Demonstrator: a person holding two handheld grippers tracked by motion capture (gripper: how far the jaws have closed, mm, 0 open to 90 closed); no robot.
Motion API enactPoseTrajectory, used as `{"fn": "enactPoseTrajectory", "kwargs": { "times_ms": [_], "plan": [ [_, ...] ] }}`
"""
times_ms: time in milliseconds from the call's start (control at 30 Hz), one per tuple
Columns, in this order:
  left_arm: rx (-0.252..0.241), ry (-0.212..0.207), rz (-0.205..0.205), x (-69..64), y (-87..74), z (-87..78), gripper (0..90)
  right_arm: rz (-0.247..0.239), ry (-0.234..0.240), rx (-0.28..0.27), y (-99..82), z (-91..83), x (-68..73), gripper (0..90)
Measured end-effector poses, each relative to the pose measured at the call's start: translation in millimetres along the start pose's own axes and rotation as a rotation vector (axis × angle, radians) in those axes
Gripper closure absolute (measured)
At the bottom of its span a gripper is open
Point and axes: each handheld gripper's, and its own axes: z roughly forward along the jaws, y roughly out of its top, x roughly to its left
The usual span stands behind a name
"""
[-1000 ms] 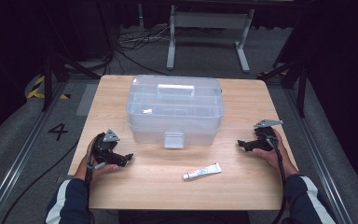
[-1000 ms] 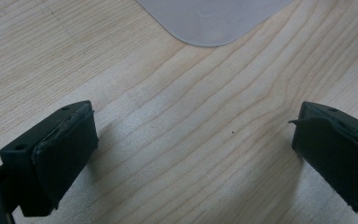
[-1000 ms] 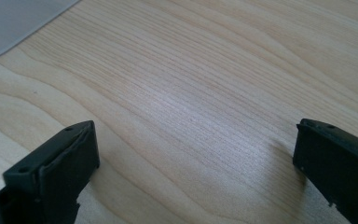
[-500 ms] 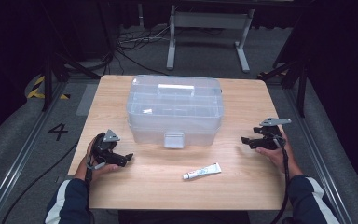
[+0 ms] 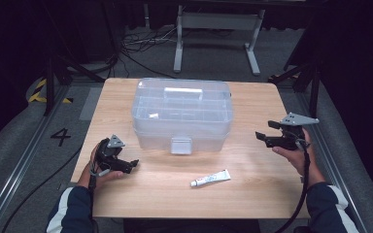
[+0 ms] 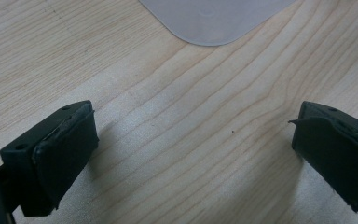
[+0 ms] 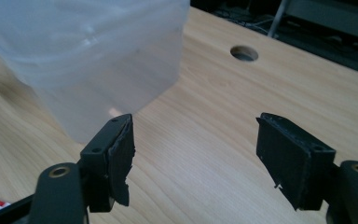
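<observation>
Resting at the lower left of the desk, the left gripper gapes wide and empty. Mid-frame stands the clear plastic box. At right, the right gripper, jaws wide but just closing, holds nothing.

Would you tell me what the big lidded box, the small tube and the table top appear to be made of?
The box looks like translucent, frosted plastic: the table grain shows dimly through its walls. The tube seems soft white plastic or laminate with a white cap, slightly glossy; too small to be sure. The table top looks like pale wood or wood veneer, matt, with clear grain lines.
</observation>
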Motion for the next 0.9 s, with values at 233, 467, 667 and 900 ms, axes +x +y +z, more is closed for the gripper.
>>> {"fn": "enactPoseTrajectory", "kwargs": {
  "times_ms": [233, 467, 667, 900],
  "plan": [
    [0.0, 0.003, -0.014, -1.2, -0.4, -0.2, 0.5, -0.063, 0.01, -0.05, 36.4, -9.3, 13.1, 30.7],
    [0.002, 0.01, -0.02, -2.0, -0.6, -0.7, 0.6, -0.102, 0.01, -0.078, 65.3, -10.2, 20.2, 32.5],
    [0.012, 0.017, -0.029, -2.9, 1.2, -0.7, 1.3, -0.135, 0.04, -0.091, 98.7, -3.8, 31.3, 34.7],
    [-0.018, -0.002, -0.016, -7.3, 11.0, -1.0, 14.5, -0.196, 0.069, -0.052, 129.1, 20.6, 52.1, 36.8]
  ]
}}
